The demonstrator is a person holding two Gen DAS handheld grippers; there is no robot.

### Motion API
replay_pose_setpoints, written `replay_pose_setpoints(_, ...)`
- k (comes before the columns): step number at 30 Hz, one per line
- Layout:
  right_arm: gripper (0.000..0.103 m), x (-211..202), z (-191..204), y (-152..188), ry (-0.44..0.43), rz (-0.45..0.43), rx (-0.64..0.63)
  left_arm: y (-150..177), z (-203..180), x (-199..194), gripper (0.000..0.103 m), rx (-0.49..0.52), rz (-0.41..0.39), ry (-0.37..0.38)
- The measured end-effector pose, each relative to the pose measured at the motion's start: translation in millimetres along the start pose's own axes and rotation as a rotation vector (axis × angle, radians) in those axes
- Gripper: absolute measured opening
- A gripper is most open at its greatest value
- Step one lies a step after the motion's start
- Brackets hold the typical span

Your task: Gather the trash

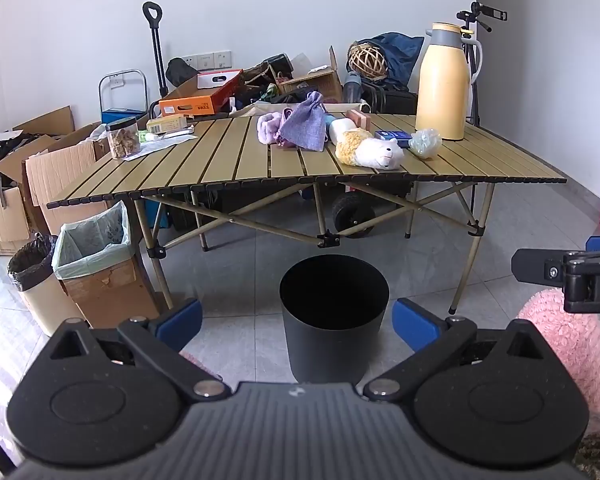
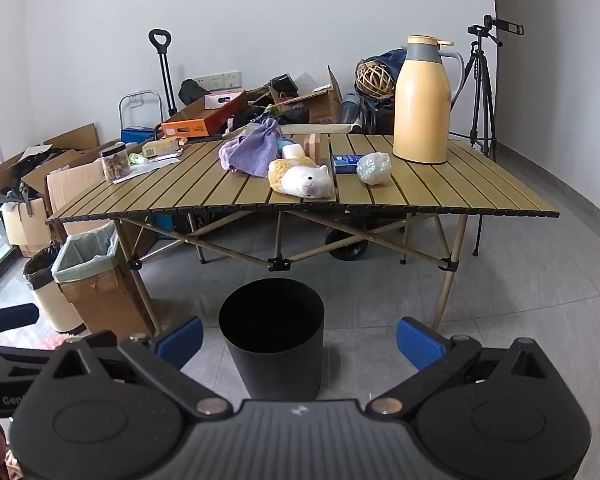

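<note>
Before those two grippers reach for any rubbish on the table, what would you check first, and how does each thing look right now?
1. Left gripper open, nothing in it: ok.
2. Right gripper open, nothing in it: ok.
3. Black bin upright on the floor in front of the table: ok.
4. Bin has room: cannot tell, inside too dark.
5. Crumpled plastic wad lying free beside the yellow thermos jug: ok.
6. Grippers within reach of the table: not ok, both hang back above the floor.
</note>
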State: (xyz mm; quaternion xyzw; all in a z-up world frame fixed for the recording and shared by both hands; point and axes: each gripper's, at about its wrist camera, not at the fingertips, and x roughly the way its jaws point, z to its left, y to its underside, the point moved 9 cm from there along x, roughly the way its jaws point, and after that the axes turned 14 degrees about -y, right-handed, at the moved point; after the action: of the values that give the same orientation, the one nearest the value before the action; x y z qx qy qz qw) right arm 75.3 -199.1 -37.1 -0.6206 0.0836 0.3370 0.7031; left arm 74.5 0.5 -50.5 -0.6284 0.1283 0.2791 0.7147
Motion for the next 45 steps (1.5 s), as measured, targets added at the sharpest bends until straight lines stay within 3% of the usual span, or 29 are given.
replay_pose_setpoints(45, 0.103, 0.7, 3.7, -0.3, 0.0, 0.006, -0.009, -0.2, -0.8, 0.1, 0.103, 0.0, 0.0, 0.001)
